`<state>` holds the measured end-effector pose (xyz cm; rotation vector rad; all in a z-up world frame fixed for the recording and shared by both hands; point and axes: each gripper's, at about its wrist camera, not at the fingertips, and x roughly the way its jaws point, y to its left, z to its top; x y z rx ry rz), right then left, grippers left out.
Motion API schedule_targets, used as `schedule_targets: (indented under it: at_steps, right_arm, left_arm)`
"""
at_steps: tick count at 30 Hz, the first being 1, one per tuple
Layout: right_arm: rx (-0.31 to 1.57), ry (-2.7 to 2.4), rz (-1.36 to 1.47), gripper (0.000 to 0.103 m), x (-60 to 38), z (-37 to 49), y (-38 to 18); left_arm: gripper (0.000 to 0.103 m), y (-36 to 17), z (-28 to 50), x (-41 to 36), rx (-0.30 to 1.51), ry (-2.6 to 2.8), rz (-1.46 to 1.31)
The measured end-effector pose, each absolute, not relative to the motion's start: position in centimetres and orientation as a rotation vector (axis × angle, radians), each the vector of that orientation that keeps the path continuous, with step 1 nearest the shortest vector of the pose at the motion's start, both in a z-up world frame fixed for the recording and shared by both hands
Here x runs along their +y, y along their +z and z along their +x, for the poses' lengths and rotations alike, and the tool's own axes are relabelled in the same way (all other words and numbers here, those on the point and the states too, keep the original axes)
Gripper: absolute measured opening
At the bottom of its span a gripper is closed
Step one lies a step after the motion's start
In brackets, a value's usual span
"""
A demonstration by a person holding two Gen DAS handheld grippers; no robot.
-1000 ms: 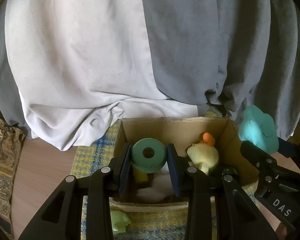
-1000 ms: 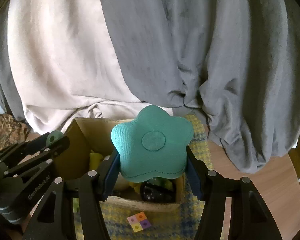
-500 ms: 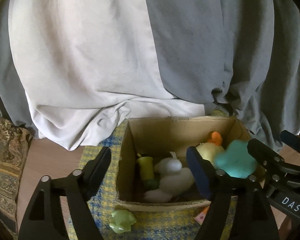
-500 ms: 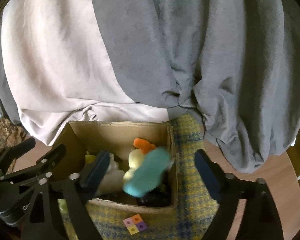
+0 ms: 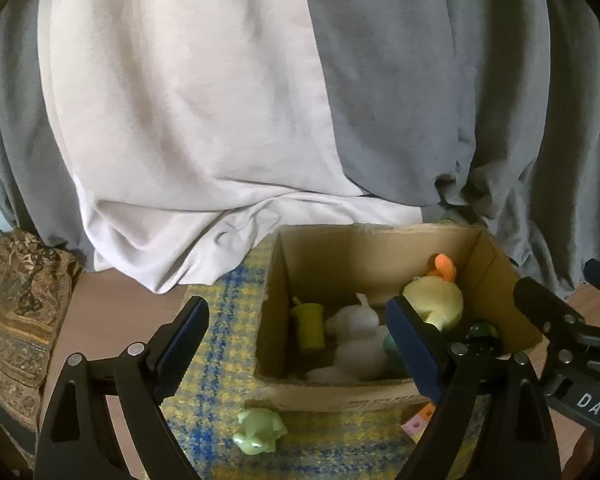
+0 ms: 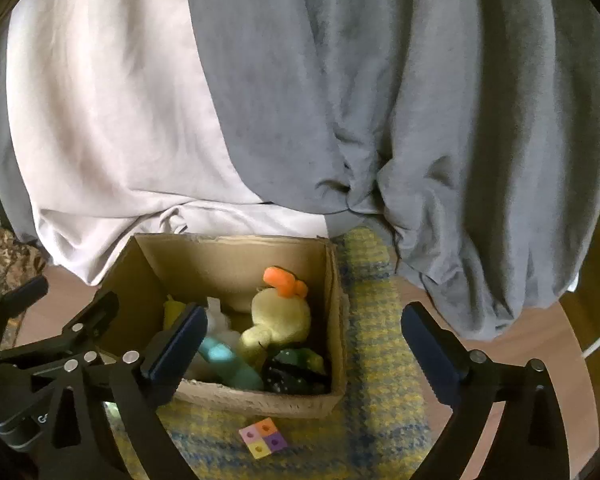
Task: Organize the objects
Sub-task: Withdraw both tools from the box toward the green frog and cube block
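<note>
Both toys have left the jaws since a second ago: the green ring that the left gripper (image 5: 296, 340) clamped and the teal flower cushion (image 6: 230, 364) that the right gripper (image 6: 300, 344) carried now lie inside the cardboard box (image 6: 260, 248). Each gripper's jaws have just been opening and stand wide apart, with nothing between them but air above the box. In the left wrist view the ring shows only as a teal-green edge (image 5: 392, 346) behind the right-hand finger. The cushion rests tilted against a yellow plush duck (image 6: 278, 320) with an orange beak, beside white soft toys (image 5: 358, 344), a small yellow cup (image 5: 310, 326) and a dark speckled item (image 6: 286, 374) in the near right corner.

Outside the box, on a yellow-and-blue checked cloth (image 6: 374, 344), a pale green frog figure (image 5: 260, 432) sits just before the near left corner, and a small four-coloured square tile (image 6: 263, 438) lies flat just in front of the near wall. The cloth covers part of a reddish-brown wooden worktop (image 6: 512, 344) whose rounded edge shows at the right. A patterned brown fabric (image 5: 18, 312) hangs at the far left edge. Behind everything, pale cream curtain (image 5: 180, 100) and grey curtain (image 6: 420, 100) fall in heavy folds and pool on the worktop, the cream one touching the back of the box.
</note>
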<state>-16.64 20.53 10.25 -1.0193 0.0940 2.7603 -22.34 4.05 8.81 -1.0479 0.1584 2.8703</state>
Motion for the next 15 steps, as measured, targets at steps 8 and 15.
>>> schedule_targets:
  at_steps: [8,15]
  right_arm:
    - [0.107,2.752,-0.953,0.102,20.1,-14.6,10.3]
    - [0.158,2.755,-0.916,0.102,20.0,-12.5,10.0]
  left_arm:
    - [0.099,8.6,-20.5,2.9,0.177,2.915,-1.022]
    - [0.099,7.9,-19.1,1.8,0.145,2.926,-1.033]
